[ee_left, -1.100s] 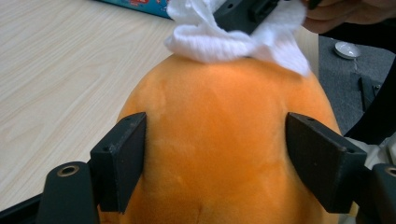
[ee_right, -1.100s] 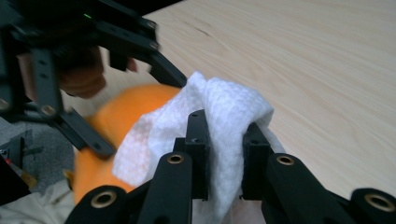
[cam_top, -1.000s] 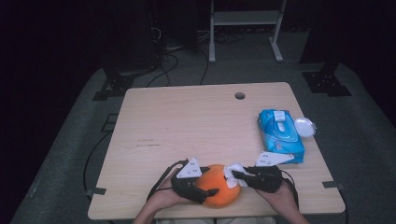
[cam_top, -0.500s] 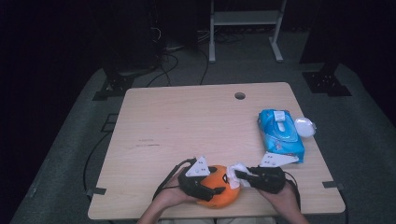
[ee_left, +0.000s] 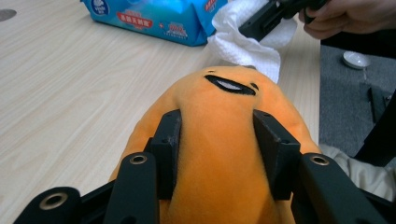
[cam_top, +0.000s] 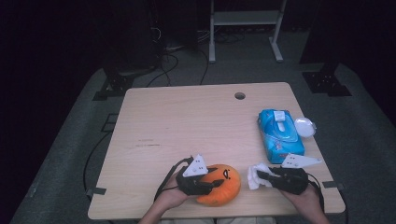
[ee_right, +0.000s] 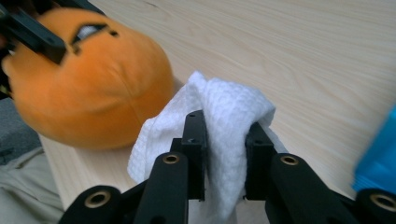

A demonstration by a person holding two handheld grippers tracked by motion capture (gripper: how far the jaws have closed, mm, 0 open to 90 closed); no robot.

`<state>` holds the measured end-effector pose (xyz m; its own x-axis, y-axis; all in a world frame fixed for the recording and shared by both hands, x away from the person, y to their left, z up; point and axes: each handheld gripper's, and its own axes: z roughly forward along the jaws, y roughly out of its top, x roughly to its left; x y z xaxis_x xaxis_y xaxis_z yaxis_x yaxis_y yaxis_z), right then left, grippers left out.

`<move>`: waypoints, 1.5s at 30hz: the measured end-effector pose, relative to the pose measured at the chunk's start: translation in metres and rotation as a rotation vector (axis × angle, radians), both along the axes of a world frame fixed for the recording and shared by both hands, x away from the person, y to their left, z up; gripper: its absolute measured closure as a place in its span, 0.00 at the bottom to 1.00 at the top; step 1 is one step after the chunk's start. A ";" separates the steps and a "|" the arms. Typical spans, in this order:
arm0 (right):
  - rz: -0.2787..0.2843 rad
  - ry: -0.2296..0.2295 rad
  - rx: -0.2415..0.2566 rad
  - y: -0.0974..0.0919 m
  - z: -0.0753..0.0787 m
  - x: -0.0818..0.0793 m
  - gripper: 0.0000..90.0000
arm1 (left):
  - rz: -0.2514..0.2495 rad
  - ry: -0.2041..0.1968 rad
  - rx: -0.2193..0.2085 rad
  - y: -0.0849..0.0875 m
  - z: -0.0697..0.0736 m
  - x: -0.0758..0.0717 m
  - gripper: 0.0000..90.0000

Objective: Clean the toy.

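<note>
An orange plush toy (cam_top: 226, 187) with a stitched face lies near the table's front edge. My left gripper (cam_top: 211, 185) is shut on it; its jaws have just been closing, and in the left gripper view both pads (ee_left: 170, 140) press into the toy (ee_left: 219, 107). To its right, my right gripper (cam_top: 261, 176) holds a crumpled white wipe (cam_top: 253, 173) a little apart from the toy. In the right gripper view the wipe (ee_right: 229, 109) is pinched between the pads (ee_right: 194, 135); these jaws have just been opening slightly, still on the wipe.
A blue pack of wet wipes (cam_top: 280, 133) lies at the right of the wooden table (cam_top: 187, 121), with a small round white lid (cam_top: 305, 127) beside it. A cable hole (cam_top: 240, 95) sits near the far edge. Cables and a rack stand on the floor behind.
My right gripper has drawn the white wipe to the right, away from the toy. My left gripper's jaws have closed onto the orange toy.
</note>
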<state>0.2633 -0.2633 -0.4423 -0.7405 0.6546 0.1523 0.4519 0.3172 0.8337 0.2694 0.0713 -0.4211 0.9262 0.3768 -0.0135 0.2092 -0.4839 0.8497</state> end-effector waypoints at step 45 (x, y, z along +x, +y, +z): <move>-0.032 -0.051 0.020 -0.016 0.005 0.007 0.44 | 0.214 -0.079 0.021 0.006 0.024 0.094 0.62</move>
<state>0.2703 -0.2795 -0.4373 -0.7265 0.6751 0.1282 0.4184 0.2866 0.8619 0.3632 0.0775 -0.3967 0.8232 0.5638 0.0659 0.2418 -0.4533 0.8580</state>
